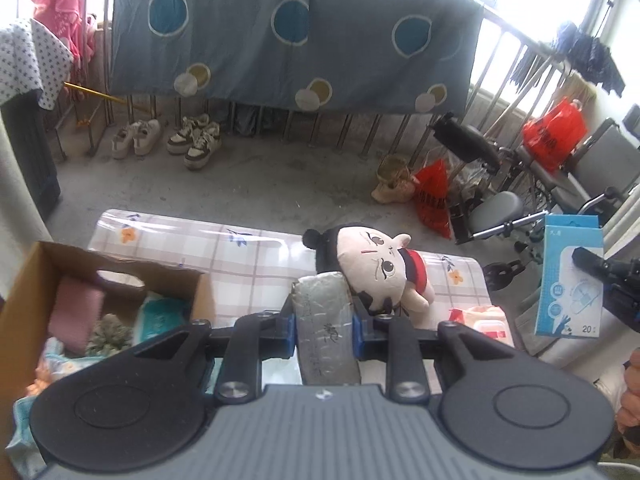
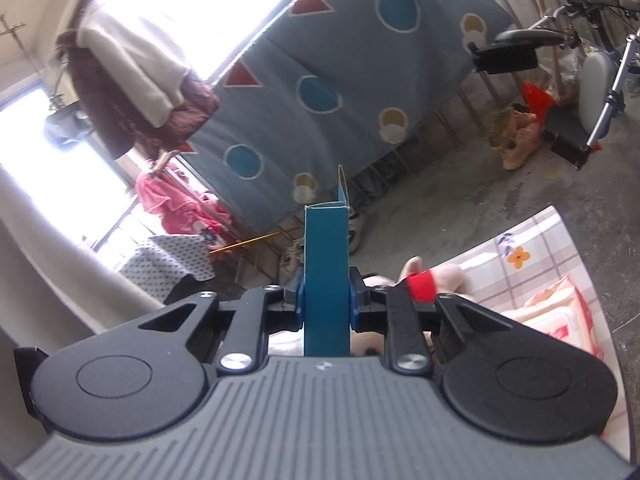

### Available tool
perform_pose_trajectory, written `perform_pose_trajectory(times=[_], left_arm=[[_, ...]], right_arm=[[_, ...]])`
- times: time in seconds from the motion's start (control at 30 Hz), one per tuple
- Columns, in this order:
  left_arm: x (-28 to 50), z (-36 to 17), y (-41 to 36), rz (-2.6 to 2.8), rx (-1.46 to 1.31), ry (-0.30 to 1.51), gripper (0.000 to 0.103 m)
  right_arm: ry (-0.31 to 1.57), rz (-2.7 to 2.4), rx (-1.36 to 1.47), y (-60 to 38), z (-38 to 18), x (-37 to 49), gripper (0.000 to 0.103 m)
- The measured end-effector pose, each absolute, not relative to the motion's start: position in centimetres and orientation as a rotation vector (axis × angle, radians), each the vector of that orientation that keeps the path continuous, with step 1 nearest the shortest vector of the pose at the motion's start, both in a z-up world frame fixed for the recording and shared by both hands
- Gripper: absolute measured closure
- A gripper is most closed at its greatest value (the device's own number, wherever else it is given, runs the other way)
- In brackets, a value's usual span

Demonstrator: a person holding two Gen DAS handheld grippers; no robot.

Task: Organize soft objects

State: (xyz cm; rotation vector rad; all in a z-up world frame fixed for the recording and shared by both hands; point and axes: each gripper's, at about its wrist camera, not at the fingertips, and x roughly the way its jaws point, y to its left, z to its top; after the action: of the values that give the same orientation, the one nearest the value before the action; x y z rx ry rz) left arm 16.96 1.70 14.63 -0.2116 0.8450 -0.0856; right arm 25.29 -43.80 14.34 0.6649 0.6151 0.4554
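Both claws are loaded and held clear above the bench (image 1: 256, 248), so the step in hand looks like carrying, not picking.

Left claw (image 1: 324, 334): clamped on a flat grey packet (image 1: 324, 316), pads pressing its two long sides, the packet sticking forward between the fingers. Right claw (image 2: 326, 306): clamped on a slim blue carton (image 2: 325, 264), upright, its top flap open. In the left view the same blue carton (image 1: 570, 280) shows at the right edge, held by the right claw (image 1: 600, 270).

Destination, by my reading: the cardboard box (image 1: 24, 280) at the left end of the bench. It already holds a pink cloth (image 1: 76, 314), a fuzzy grey-green lump (image 1: 110, 330) and a teal pack (image 1: 160, 314). The grey packet is off to the right of the box, not over it.

Next move calls for swinging the left claw leftward over the box opening, lowering into the free space, then letting go. The box is fairly full, so room is tight. Whether the blue carton belongs in the box I cannot tell.

Not yet sorted: a plush doll (image 1: 376, 268) lying on its side on the bench just beyond the grey packet, and a pack of wet wipes (image 1: 486, 320) to its right near the bench edge.

Around: a blue quilt (image 1: 288, 36) hung over a railing, shoes (image 1: 168, 138) on the floor below it, red bags (image 1: 554, 132), a wheelchair (image 1: 560, 184). None of these lie in the path; the box's near wall is the only thing to clear.
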Motion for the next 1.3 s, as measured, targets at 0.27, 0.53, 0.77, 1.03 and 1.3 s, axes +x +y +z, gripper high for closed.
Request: perform_pose_trajectory(times=[0.27,0.53,0.77,1.03,1.3], left_arm=[[7.4,16.9,9.5,-0.019,-0.265,0.800,0.077],[0.7,15.7,17.2,0.100,-0.326,0.821,0.077],[-1.3,13.3,20.6,0.133,-0.348,0.842,0.077],[-0.8,10.3,23.7,0.128,-0.383,0.863,0.077],[-0.5,8.3,26.6,0.115,-0.433,0.858,0.077]], right_arm=[[0.672,0.643,0.669,-36.0,16.1,18.4,0.085],[0.837,0.855,0.686,-23.6,14.6,16.1,0.085],[0.993,0.961,0.689,-13.4,11.9,15.3,0.085],[1.137,0.955,0.631,-5.6,8.4,14.7,0.085],[1.246,0.909,0.475,-0.8,5.5,14.6,0.085]])
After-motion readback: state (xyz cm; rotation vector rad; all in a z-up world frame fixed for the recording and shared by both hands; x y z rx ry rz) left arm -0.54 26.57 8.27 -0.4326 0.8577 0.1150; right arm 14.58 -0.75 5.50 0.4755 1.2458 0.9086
